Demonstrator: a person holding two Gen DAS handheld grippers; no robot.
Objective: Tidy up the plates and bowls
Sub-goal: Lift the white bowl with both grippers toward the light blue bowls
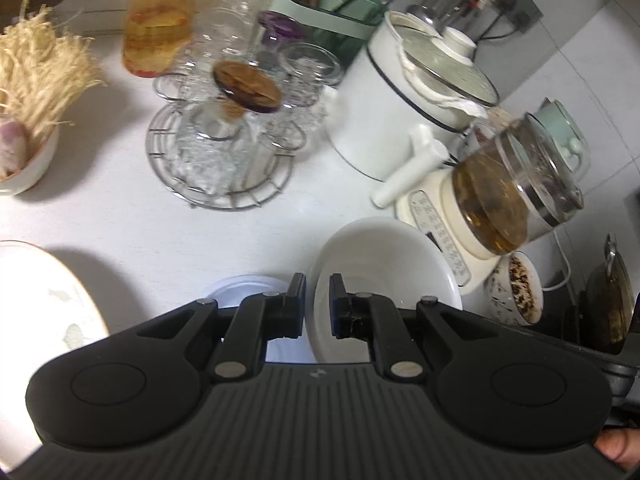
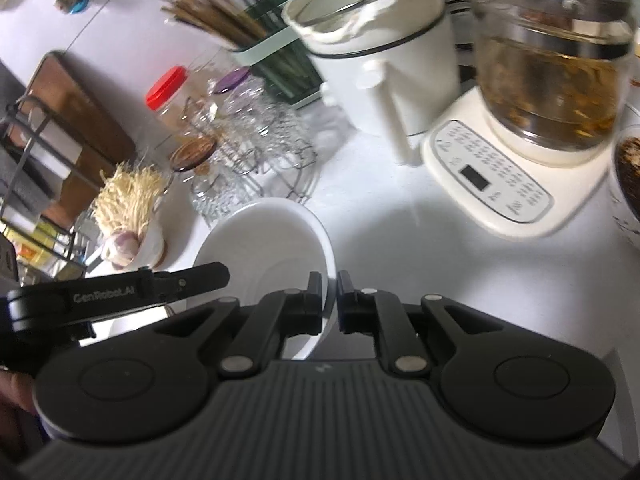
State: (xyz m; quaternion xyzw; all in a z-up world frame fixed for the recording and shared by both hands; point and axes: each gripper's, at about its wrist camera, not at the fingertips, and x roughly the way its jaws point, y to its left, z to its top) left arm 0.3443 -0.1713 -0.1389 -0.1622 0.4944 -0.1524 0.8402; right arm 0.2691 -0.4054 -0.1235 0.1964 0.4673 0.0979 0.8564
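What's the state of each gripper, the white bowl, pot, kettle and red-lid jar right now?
left gripper: shut on the white bowl's rim.
right gripper: shut on the opposite rim.
white bowl: empty, held by both grippers.
white pot: glass lid on.
glass kettle: on its base, holds brown liquid.
red-lid jar: closed, upright.
rice bowl: filled with grains.

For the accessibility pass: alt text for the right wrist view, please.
Both grippers clamp opposite rims of an empty white bowl: the right gripper on its right edge, the left gripper on its left. Behind on the white counter stand a glass kettle and a white pot.
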